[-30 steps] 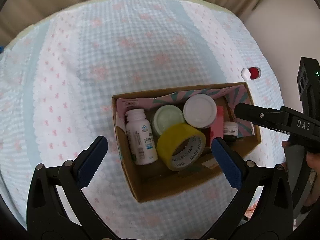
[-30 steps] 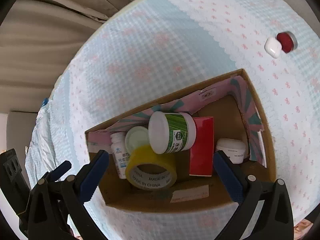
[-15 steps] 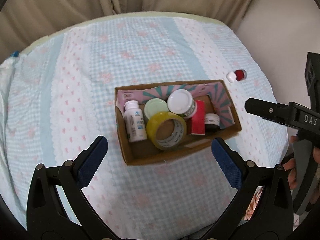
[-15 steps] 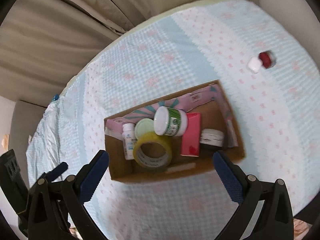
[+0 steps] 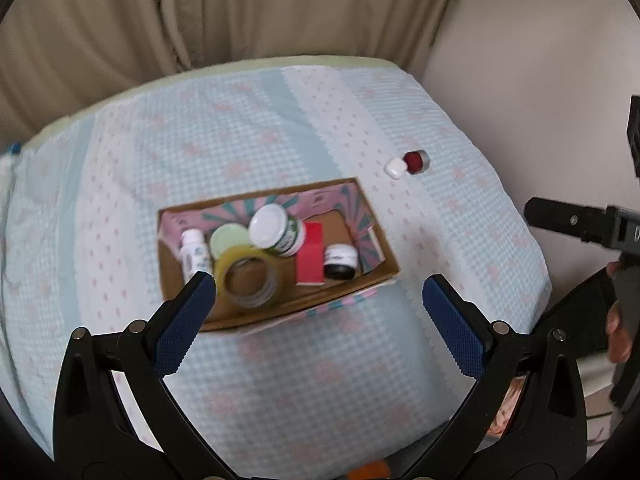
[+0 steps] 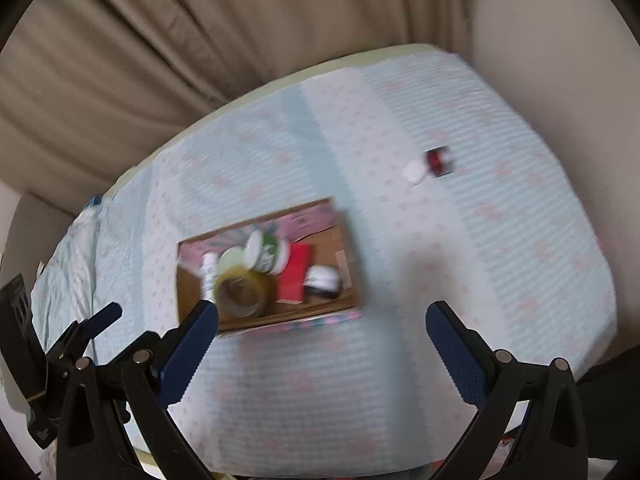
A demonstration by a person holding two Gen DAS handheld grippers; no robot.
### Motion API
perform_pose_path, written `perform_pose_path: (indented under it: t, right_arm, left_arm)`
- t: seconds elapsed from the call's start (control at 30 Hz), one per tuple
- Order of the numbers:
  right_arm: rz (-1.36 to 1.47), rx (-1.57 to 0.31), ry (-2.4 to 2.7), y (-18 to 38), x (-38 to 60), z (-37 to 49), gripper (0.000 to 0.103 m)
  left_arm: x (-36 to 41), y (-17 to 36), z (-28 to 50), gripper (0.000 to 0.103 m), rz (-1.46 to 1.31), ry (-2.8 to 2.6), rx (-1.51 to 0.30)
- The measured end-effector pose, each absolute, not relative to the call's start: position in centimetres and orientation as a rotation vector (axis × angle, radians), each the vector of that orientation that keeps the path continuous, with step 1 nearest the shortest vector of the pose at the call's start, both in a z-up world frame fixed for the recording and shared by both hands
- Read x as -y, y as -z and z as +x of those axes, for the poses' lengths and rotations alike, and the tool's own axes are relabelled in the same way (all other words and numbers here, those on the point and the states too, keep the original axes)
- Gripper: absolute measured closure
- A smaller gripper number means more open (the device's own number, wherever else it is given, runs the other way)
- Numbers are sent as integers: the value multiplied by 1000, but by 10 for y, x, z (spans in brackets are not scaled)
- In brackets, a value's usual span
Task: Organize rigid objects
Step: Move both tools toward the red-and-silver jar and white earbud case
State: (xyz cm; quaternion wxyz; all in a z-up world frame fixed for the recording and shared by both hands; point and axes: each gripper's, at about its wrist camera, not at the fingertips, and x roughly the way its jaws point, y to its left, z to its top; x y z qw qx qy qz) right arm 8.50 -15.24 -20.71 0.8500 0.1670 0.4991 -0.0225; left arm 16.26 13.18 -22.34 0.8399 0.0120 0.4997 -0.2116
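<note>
A cardboard box [image 5: 384, 276] [image 6: 184, 292] sits mid-table holding a yellow tape roll [image 5: 250, 278] [image 6: 240, 292], a white bottle [image 5: 193, 254], a pale green lid [image 5: 229, 240], a white-lidded green jar [image 5: 278, 232] [image 6: 266, 252], a red box [image 5: 311, 256] [image 6: 295, 274] and a small dark jar [image 5: 340, 261] [image 6: 322, 280]. A small red-and-white item [image 5: 408, 163] [image 6: 428, 166] lies on the cloth beyond the box at right. My left gripper [image 5: 318, 316] and right gripper [image 6: 322, 338] hover open and empty, high above the box's near side.
The table wears a light blue checked cloth [image 5: 240, 152] with pink motifs. Beige curtains [image 5: 200, 12] hang behind it and a plain wall [image 5: 540, 60] stands at right. A hand [image 5: 618, 336] holds the other gripper at the right edge of the left wrist view.
Both grippers have pulled up and back from the box, which now looks smaller and farther. The contents have not shifted. The right wrist view is motion-blurred.
</note>
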Motion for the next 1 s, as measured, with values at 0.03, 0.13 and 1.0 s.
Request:
perform_pose_path:
  t: [0.03, 0.13, 1.0]
  right_arm:
    - [351, -1048, 53, 205, 163, 84, 0]
    - [328, -1022, 55, 198, 196, 85, 0]
    - [131, -1015, -110, 341, 355, 273, 7]
  left_arm:
    - [-118, 221, 162, 0, 30, 443, -1048]
    - [-90, 215, 160, 0, 33, 423, -1017]
    - [176, 385, 339, 5, 266, 641, -1153]
